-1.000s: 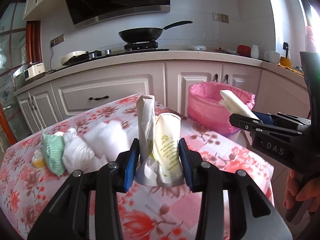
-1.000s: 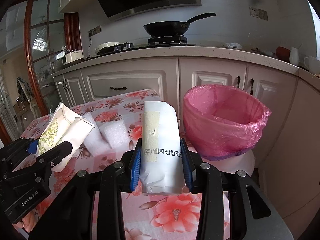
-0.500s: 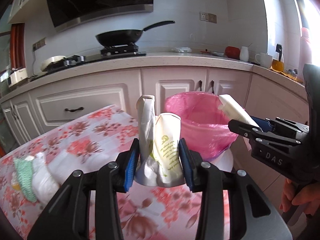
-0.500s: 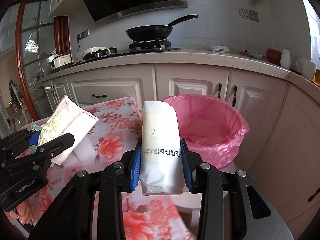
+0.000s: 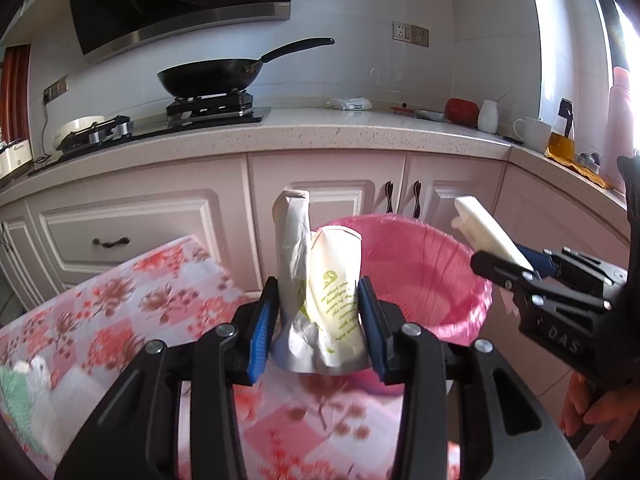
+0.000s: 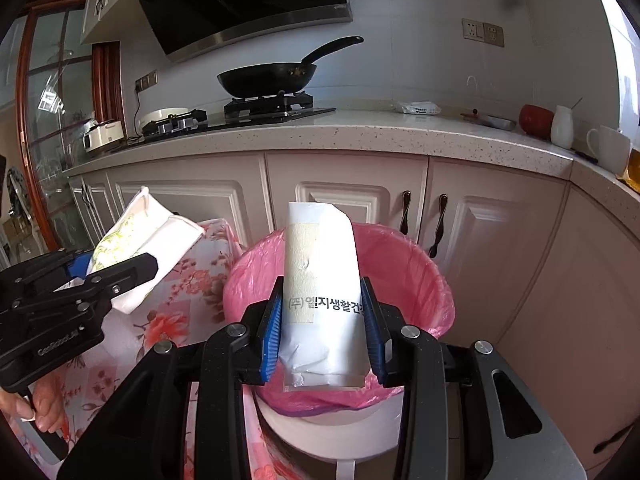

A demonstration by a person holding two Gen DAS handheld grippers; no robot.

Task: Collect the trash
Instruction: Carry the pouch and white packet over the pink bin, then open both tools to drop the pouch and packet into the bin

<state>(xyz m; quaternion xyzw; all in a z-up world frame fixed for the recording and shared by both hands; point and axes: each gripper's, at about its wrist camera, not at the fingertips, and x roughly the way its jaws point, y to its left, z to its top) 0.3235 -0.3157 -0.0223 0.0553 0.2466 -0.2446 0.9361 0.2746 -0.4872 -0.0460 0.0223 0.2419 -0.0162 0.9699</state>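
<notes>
Left gripper (image 5: 318,320) pinches crumpled wrapper (image 5: 320,300); right gripper (image 6: 322,320) clamps white packet (image 6: 320,292) near pink-lined bin (image 6: 416,272).

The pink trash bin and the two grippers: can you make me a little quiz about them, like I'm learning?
1. True or false: the right gripper holds a white packet with black Korean print.
2. What does the left gripper hold: A) a mug, B) a crumpled white bag with green print, C) a pan?
3. What colour is the trash bin's liner?

Key: 1 true; 2 B; 3 pink.
</notes>
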